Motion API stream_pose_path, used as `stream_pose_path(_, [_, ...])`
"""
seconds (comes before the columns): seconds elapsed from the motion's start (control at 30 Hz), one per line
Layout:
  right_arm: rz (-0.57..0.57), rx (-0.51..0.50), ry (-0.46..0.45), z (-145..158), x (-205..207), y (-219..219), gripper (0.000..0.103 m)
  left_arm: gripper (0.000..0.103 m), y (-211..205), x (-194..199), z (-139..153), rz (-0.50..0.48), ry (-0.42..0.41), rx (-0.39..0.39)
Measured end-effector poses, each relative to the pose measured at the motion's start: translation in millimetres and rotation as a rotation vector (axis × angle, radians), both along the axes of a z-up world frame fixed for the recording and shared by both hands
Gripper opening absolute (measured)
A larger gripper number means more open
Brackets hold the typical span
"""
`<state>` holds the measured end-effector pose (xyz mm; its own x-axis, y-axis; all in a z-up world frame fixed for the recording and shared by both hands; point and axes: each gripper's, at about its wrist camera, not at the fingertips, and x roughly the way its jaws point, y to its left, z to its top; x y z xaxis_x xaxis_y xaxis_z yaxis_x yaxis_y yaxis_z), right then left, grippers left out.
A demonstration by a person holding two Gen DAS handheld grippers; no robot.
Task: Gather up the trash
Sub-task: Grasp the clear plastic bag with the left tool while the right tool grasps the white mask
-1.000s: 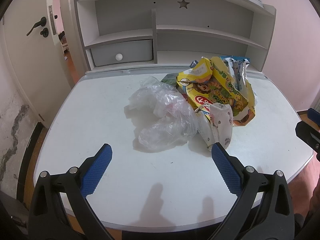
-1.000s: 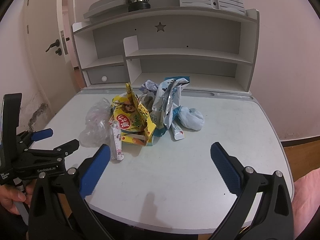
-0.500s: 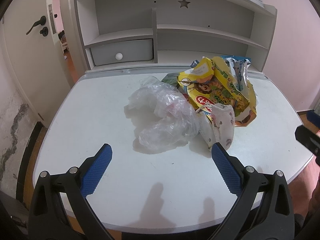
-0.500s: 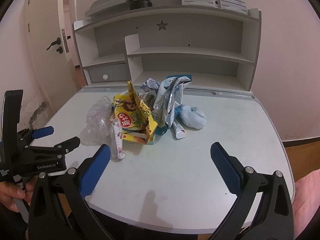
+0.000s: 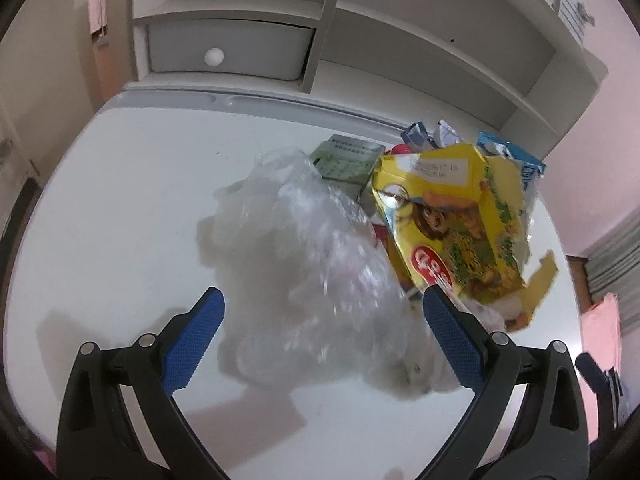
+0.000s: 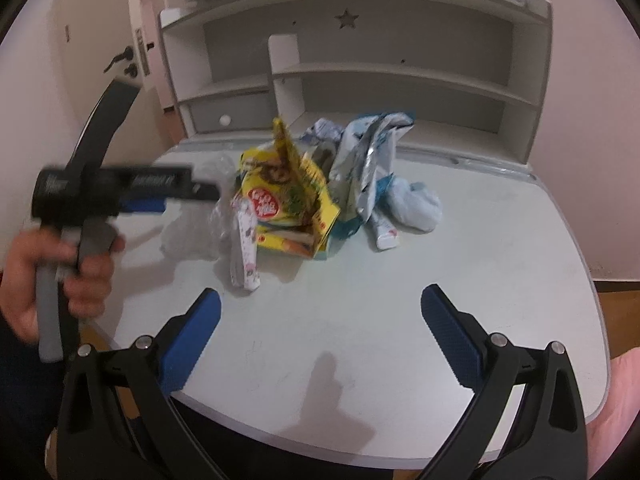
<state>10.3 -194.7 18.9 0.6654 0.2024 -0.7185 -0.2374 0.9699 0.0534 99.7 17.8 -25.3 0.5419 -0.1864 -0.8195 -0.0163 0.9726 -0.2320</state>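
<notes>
Left gripper spread wide around clear plastic bag on white desk, contents unclear, right gripper likewise agape, torn yellow snack box mid-desk.

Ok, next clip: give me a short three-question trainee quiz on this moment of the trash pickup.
1. True or false: the left gripper has its fingers shut on the clear plastic bag.
2. Multiple choice: what lies at the far right of the trash pile in the right wrist view? A) a crumpled light blue cloth-like wad B) a lantern C) a green box
3. Fill in: the yellow snack box stands on the white ___.

Key: 1 false, the fingers are spread with the bag between them. 2 A. 3 desk.
</notes>
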Motion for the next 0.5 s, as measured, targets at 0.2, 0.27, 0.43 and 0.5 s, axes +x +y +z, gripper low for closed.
stream_pose_path(0.2, [0.032,0.03,0.065,-19.6,10.6,17.5,0.075,0.02,12.5,-14.1,0.6,-0.051,-0.029,-0.045])
stream_pose_path(0.27, [0.045,0.046,0.09,-27.2,18.3,28.5,0.07,0.018,17.7,-29.1,11.7,-0.053,-0.087,0.016])
stream_pose_path(0.43, [0.065,0.089,0.162,-39.4,38.2,51.4,0.059,0.018,39.9,-70.6,36.5,-0.044,-0.158,0.034])
stream_pose_path(0.5, [0.06,0.101,0.174,-40.1,48.7,60.4,0.059,0.018,45.5,-85.0,40.7,-0.044,-0.173,0.037])
